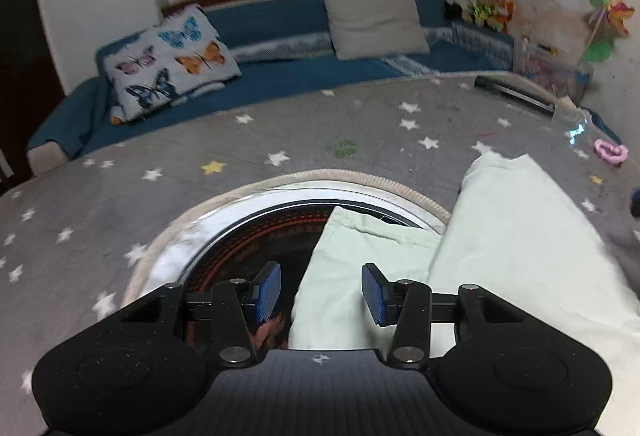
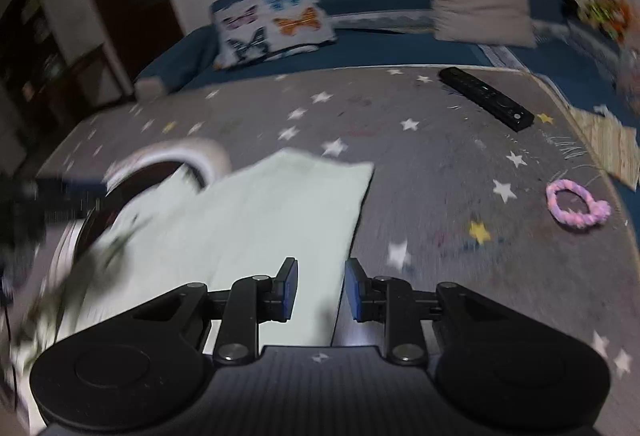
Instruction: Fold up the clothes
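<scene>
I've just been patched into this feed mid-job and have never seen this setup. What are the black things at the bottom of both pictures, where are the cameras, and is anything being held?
There is no robot arm here: a person carries a hand-held gripper in each hand. Each picture comes from a fisheye camera on one gripper, looking forward along its two blue-padded fingers. The first shows the left gripper, the second the right gripper.

Both are open and hold nothing. Under them lies the pale green garment on a grey star-patterned cover, partly draped over a round dark mirror-like disc. Its right edge runs between the right gripper's fingers.

Also on the cover are a black remote and a pink braided ring. Behind sit a butterfly cushion and a plain cushion.
</scene>
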`<state>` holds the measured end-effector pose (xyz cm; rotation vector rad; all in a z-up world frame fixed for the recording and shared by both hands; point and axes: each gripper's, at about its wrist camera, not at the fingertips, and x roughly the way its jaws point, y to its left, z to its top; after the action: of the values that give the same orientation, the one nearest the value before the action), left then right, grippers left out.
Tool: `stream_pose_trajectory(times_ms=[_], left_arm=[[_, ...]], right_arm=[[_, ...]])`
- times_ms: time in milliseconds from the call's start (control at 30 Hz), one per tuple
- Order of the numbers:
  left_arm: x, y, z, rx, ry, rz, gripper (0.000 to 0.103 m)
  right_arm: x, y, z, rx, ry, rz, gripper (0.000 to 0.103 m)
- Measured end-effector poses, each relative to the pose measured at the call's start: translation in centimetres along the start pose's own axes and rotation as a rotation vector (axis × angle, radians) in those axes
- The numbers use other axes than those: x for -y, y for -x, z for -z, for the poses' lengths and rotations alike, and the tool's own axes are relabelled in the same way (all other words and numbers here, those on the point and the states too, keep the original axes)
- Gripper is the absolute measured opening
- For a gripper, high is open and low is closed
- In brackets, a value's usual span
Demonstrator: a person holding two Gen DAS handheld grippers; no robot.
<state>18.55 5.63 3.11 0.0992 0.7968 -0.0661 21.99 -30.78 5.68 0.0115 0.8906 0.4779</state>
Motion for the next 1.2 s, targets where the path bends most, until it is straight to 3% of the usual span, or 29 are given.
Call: stream_pose_trajectory(times_ms=[333,400,467,567,667,700,733,767,867,1067,1200], left_arm=[[-0.2,-5.3,-0.9,-0.045,-0.004,0.080,0.045],[-0.2,-5.6,-0.8,-0.041,-0.008,0.091,0.040],[-0.3,-5.7,-0.8,-0.030,-0.007,0.104,0.021],[-0.3,-5.7,-0.9,-0.020,-0.011,0.115,0.005],[-0.3,-5.3,-0.8,0.006,-0.018,0.105,0.003],[-0.6,-5.0,-0.9,0.017,-0.007,0.099,0.003],[-1.0,-4.6,-1.0,0.033,0.008,0.087,0.003],[-1.5,-4.1,-1.2,0.052,0.024,0.077,0.003],[-3.4,-2.6,-1.9,0.111,0.075,0.032,0.003],[-7.6,-1.2,-2.7,0.194,0.168,-0.045,0.003],[-9.3,-2.5,-2.3,0.188,0.210,-0.069,0.003]], right_arm=[[1.9,-7.5,-3.5,0.022,-0.060,0.071,0.034],[2.0,-8.4,-3.8,0.023,-0.062,0.074,0.034],[1.9,-9.2,-3.9,0.018,-0.057,0.079,0.034],[1.7,-10.5,-4.1,0.011,-0.050,0.086,0.034],[1.3,-11.2,-4.0,0.006,-0.032,0.103,0.031],[1.2,-11.3,-4.0,0.010,-0.023,0.112,0.024],[1.0,-11.4,-4.0,0.014,-0.014,0.121,0.010],[1.1,-11.4,-4.1,0.014,-0.019,0.125,0.005],[1.1,-11.3,-4.4,0.028,-0.026,0.145,0.002],[1.6,-10.2,-5.7,0.159,-0.052,0.208,0.001],[1.8,-12.2,-6.4,0.134,-0.039,0.235,0.001]])
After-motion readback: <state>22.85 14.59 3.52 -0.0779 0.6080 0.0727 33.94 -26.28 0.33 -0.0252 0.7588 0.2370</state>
